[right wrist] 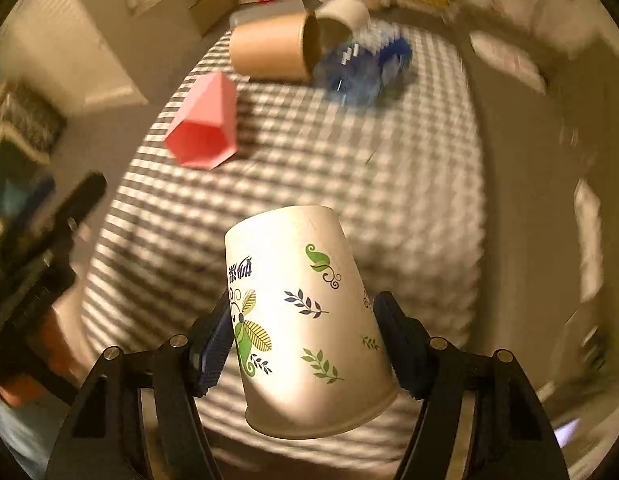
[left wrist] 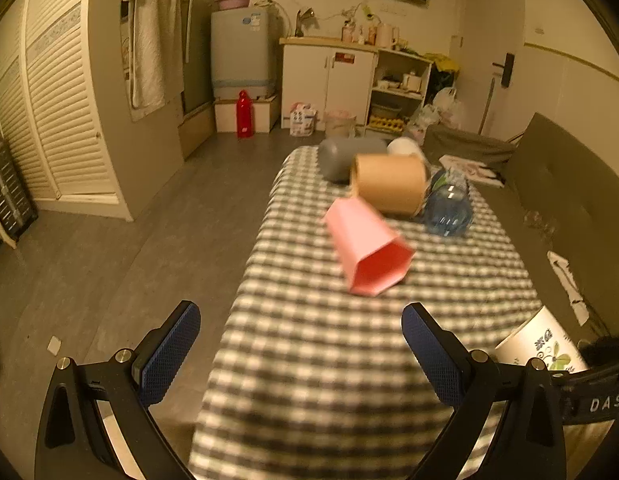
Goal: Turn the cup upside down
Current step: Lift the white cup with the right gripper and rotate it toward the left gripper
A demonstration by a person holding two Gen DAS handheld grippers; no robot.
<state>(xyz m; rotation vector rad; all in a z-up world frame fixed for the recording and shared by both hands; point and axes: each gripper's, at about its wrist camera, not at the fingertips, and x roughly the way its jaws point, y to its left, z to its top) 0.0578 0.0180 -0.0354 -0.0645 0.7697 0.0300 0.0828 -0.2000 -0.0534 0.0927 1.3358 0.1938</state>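
A white paper cup with green and blue leaf prints is clamped between the blue pads of my right gripper. It is tilted, its narrow base pointing away and its wide rim toward the camera, above the checked tablecloth. The same cup shows at the lower right of the left wrist view. My left gripper is open and empty over the near end of the table, well short of the pink cup.
A pink hexagonal cup lies on its side mid-table. Beyond it lie a tan cup, a grey cup, a white cup and a clear blue bottle. A grey sofa runs along the table's right side.
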